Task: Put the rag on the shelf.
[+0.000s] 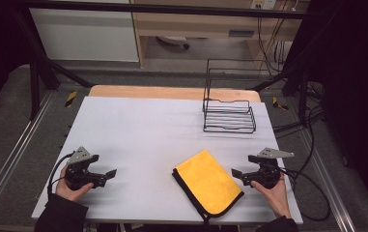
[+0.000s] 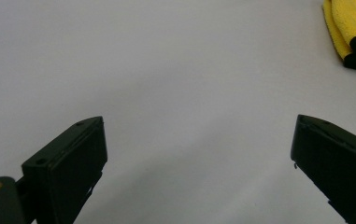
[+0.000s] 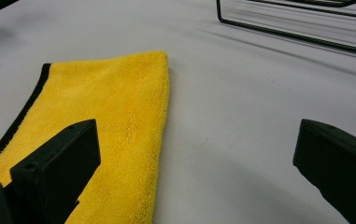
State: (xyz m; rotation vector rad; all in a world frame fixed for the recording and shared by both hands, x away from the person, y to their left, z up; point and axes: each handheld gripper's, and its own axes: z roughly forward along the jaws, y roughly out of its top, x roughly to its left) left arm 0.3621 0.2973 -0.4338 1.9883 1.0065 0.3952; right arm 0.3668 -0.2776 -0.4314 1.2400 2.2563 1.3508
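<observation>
Both the left gripper (image 1: 108, 174) and right gripper (image 1: 237, 174) rest wide and empty beside the folded yellow cloth (image 1: 208, 183), so the next move is probably reaching for its edge.

Both hand-held grippers, left hand-held gripper (image 1: 108, 175) and right hand-held gripper (image 1: 236, 174), wide-jawed, facing inward.

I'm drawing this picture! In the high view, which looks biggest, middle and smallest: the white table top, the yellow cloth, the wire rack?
1. White table top, by far the largest.
2. Yellow cloth and wire rack look about alike; the rack sits farther from the camera, so I won't rank them.
</observation>
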